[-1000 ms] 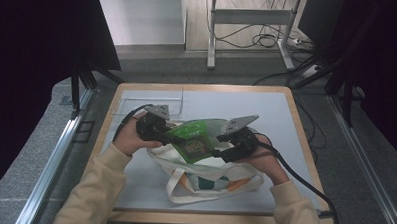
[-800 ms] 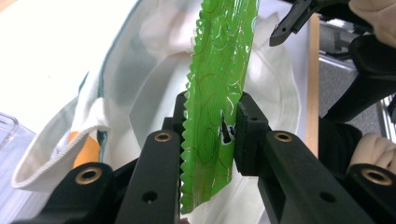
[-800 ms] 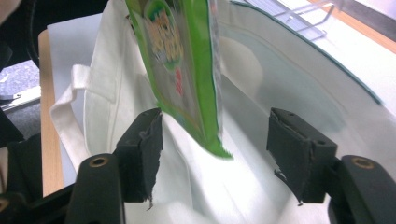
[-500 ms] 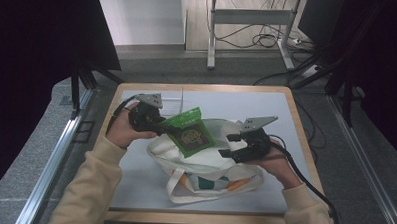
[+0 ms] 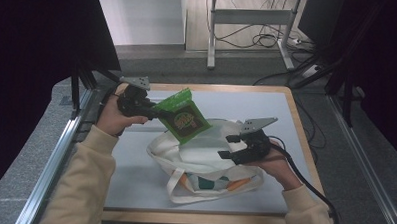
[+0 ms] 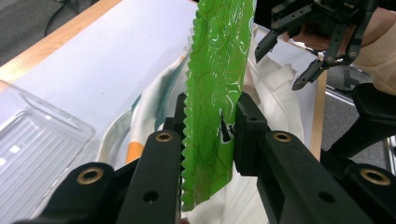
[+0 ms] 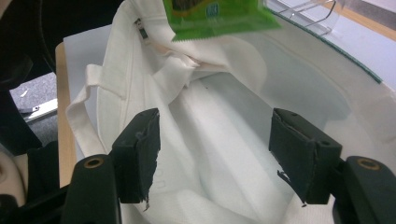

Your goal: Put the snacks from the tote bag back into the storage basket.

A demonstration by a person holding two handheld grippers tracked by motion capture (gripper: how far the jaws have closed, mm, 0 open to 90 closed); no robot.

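The left gripper is clamped on a green snack packet, its 2 jaws pinching the crinkled edge so the packet stands edge-on between them in the left gripper view. In the high view the packet hangs tilted in the air, above the far left part of a white tote bag that lies on the table, and it touches nothing but the jaws. The right gripper sits at the bag's right side with its jaws spread wide; they have just been opening further, and nothing is pinched between them. In the right gripper view the 2 pads stand well apart over the bag's open mouth, with white cloth beneath them and the packet's lower edge above the far rim. A clear plastic tray lies on the table to the left of the bag
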